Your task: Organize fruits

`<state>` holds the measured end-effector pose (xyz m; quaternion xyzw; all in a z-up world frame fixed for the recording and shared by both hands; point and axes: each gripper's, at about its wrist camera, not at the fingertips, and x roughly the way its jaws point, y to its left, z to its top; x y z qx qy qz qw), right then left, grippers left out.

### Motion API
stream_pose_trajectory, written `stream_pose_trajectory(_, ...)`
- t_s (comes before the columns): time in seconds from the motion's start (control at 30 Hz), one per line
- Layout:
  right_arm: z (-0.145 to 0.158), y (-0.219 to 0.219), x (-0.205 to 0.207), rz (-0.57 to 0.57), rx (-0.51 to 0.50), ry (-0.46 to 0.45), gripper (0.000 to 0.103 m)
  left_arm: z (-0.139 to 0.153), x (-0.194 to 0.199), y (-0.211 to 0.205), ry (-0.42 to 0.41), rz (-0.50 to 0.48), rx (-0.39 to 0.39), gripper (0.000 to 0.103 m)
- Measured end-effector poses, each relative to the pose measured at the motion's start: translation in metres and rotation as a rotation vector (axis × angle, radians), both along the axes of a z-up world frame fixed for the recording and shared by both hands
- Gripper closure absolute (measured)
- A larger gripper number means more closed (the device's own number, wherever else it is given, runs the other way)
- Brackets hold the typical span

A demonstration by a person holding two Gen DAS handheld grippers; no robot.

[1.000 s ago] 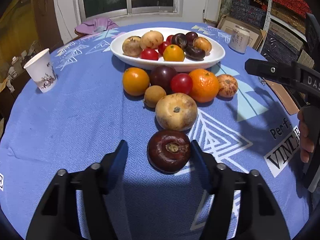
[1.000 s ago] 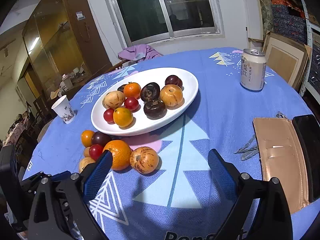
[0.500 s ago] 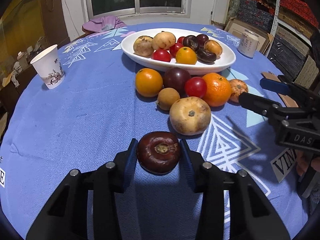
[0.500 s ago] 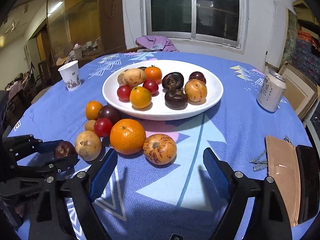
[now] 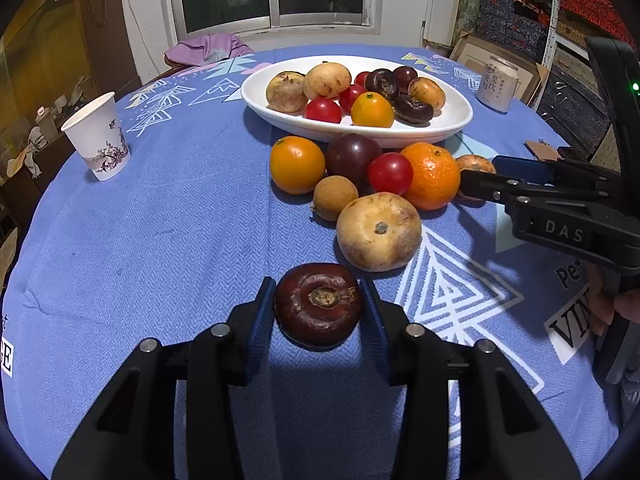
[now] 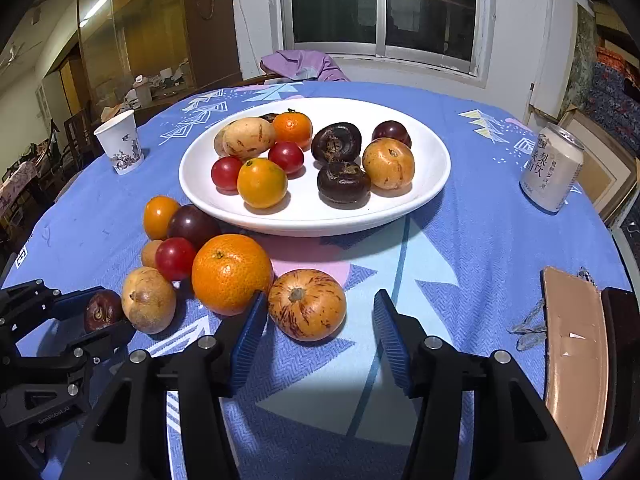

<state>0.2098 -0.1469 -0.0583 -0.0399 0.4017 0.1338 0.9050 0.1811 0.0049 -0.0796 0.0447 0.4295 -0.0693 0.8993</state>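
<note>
My left gripper (image 5: 319,312) is shut on a dark brown wrinkled fruit (image 5: 319,304) that rests on the blue tablecloth; the fruit also shows in the right wrist view (image 6: 102,310). My right gripper (image 6: 319,328) is open, its blue pads on either side of a striped orange fruit (image 6: 307,304), not touching it. A white oval plate (image 6: 424,196) behind holds several fruits. Loose fruits lie in front of it: a large orange (image 6: 231,273), a tan round fruit (image 5: 378,231), a red tomato (image 5: 390,173), a dark plum (image 5: 351,157).
A paper cup (image 5: 98,136) stands at the left of the round table. A drink can (image 6: 551,168) stands at the right. A tan wallet (image 6: 574,360), a dark phone and keys lie at the right edge. A purple cloth (image 6: 304,65) hangs behind the table.
My left gripper has closed from wide open onto the dark brown fruit. My right gripper has come down and forward around the striped orange fruit and narrowed its opening.
</note>
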Motion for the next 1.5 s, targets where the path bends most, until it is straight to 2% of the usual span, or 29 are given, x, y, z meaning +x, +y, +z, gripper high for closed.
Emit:
stream_pose_trajectory(0.13, -0.003, -0.003, 0.007, -0.007, 0.035, 0.03, 0.047, 0.0, 0.0, 0.0, 0.0, -0.001, 0.0, 0.06)
stream_pose_trajectory(0.17, -0.003, -0.003, 0.009, -0.001, 0.047, 0.037, 0.051, 0.0, 0.0, 0.0, 0.0, -0.001, -0.001, 0.06)
stream_pose_trajectory(0.2, -0.005, -0.002, 0.01, 0.016, 0.06, 0.051, 0.06, 0.0, 0.0, 0.0, 0.0, -0.001, -0.001, 0.06)
stream_pose_trajectory(0.23, -0.006, -0.001, 0.009, 0.023, 0.057, 0.056, 0.064, 0.0, 0.0, 0.0, 0.0, -0.001, -0.001, 0.06)
stream_pose_trajectory(0.43, -0.004, 0.0, 0.003, 0.024, 0.048, 0.04, 0.065, 0.002, -0.001, 0.0, -0.013, -0.005, -0.007, 0.061)
stream_pose_trajectory(0.7, 0.0, -0.001, -0.011, 0.036, 0.06, 0.02, 0.065, 0.019, -0.017, -0.006, -0.146, -0.031, 0.02, 0.061)
stream_pose_trajectory(0.87, -0.001, -0.002, -0.012, 0.034, 0.065, 0.026, 0.065, 0.015, -0.011, -0.003, -0.105, -0.021, 0.012, 0.061)
stream_pose_trajectory(1.0, 0.007, -0.005, -0.018, 0.034, 0.086, 0.001, 0.065, 0.019, -0.013, 0.003, -0.125, -0.004, -0.006, 0.061)
stream_pose_trajectory(1.1, 0.024, -0.018, -0.028, 0.007, 0.128, -0.055, 0.065, 0.025, -0.015, 0.005, -0.138, 0.001, -0.011, 0.061)
stream_pose_trajectory(1.2, 0.05, -0.036, -0.036, -0.022, 0.2, -0.119, 0.065, 0.044, -0.01, 0.007, -0.159, -0.002, -0.028, 0.061)
stream_pose_trajectory(1.33, 0.098, -0.053, -0.03, -0.043, 0.249, -0.208, 0.065, 0.096, 0.014, 0.005, -0.255, 0.016, 0.013, 0.061)
stream_pose_trajectory(1.43, 0.137, -0.057, -0.015, -0.053, 0.271, -0.278, 0.065, 0.131, 0.037, 0.002, -0.305, 0.024, -0.021, 0.061)
stream_pose_trajectory(1.5, 0.153, -0.058, -0.001, -0.061, 0.302, -0.305, 0.065, 0.143, 0.052, -0.002, -0.334, 0.038, -0.033, 0.061)
